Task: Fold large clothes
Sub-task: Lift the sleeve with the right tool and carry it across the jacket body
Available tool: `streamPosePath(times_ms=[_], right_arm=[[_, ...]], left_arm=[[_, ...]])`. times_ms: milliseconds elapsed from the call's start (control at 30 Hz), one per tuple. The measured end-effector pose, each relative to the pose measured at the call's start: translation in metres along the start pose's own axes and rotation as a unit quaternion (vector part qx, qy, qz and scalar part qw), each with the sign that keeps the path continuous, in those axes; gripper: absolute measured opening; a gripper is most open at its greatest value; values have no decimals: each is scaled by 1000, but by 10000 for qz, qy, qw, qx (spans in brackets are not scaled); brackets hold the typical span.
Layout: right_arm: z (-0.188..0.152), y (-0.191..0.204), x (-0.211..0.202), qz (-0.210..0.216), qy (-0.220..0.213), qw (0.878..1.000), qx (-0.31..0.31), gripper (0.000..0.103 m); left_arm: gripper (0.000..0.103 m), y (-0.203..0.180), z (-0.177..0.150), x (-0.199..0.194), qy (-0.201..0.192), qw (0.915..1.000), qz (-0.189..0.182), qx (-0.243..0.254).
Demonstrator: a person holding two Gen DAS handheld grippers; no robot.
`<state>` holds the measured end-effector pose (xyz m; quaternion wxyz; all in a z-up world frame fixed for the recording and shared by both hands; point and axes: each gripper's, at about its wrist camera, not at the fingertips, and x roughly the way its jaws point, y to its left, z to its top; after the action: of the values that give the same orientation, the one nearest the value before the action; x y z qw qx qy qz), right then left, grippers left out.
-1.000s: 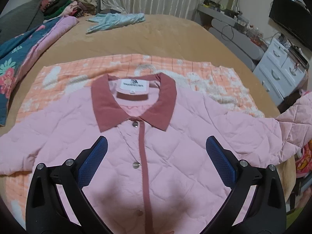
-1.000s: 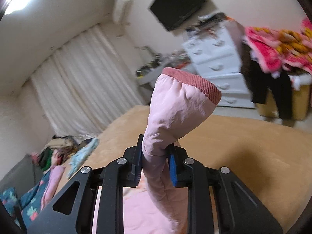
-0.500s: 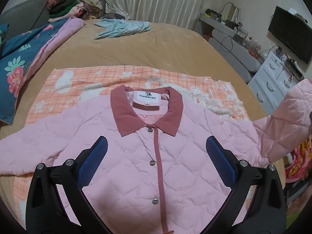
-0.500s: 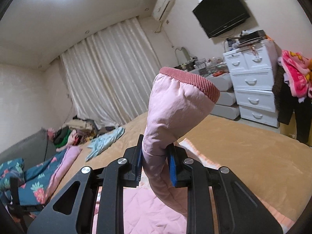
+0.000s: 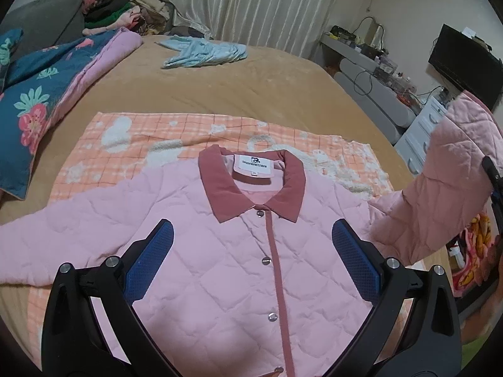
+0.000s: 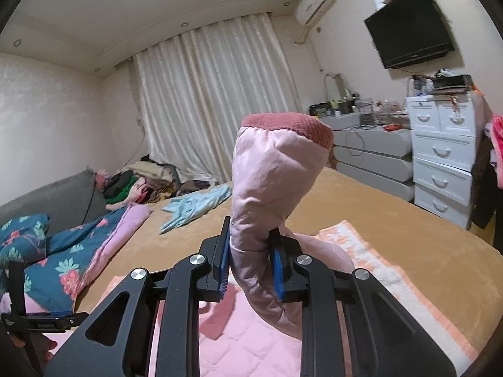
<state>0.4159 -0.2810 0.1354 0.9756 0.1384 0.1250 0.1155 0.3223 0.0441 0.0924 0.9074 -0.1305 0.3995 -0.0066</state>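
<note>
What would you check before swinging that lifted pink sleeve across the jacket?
1. Grip on the sleeve: right gripper fingers are clamped below the cuff. Ok.
2. Jacket lies flat and buttoned on the orange blanket. Ok.
3. Collar is neat, label showing. Ok.
4. Left gripper is open and empty, hovering over the jacket's chest, in the sleeve's landing spot. Not ok.
5. Other sleeve is spread out flat. Ok.
6. Jacket hem straight: out of view. Cannot tell.
</note>
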Motion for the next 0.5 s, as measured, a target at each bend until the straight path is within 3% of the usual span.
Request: streamPosePath(times_ms=[500], right_arm=[[-34,102,25,506,324,9963,-610,21]], left_arm=[[95,62,-4,-3,-77,9981,-63,-603]])
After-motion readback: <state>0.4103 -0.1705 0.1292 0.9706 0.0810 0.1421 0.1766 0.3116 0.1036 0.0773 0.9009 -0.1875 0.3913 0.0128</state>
